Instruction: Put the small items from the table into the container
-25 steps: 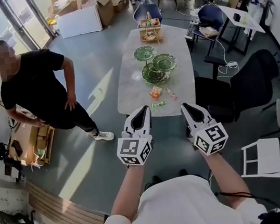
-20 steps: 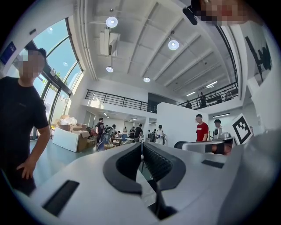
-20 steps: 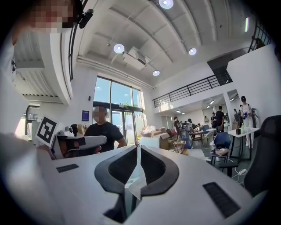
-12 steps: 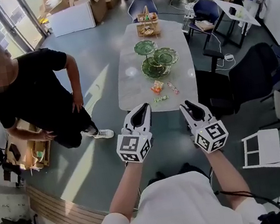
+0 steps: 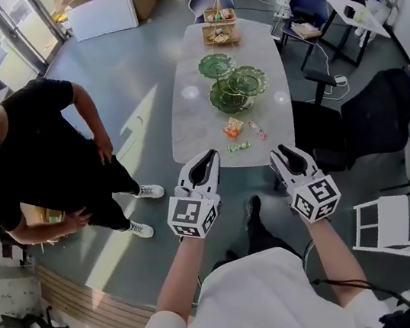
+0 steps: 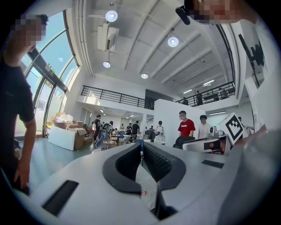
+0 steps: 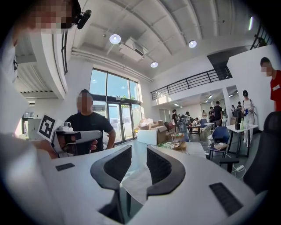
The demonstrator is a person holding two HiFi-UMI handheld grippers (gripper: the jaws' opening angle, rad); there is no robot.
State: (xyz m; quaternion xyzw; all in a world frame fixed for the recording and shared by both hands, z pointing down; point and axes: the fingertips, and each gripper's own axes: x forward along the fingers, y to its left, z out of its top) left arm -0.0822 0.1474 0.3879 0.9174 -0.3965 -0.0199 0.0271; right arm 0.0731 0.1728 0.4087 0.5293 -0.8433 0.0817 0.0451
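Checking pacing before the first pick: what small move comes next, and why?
Probably bring the right tongs forward over the wrapped items at the near end of the table: the tongs hang short of the edge, jaws opening with nothing between them.

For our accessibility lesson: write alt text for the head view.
A person holds a left tool and a right tool, its empty jaws opening, short of a white table bearing sweets, green plates and a basket; a bystander stands left.
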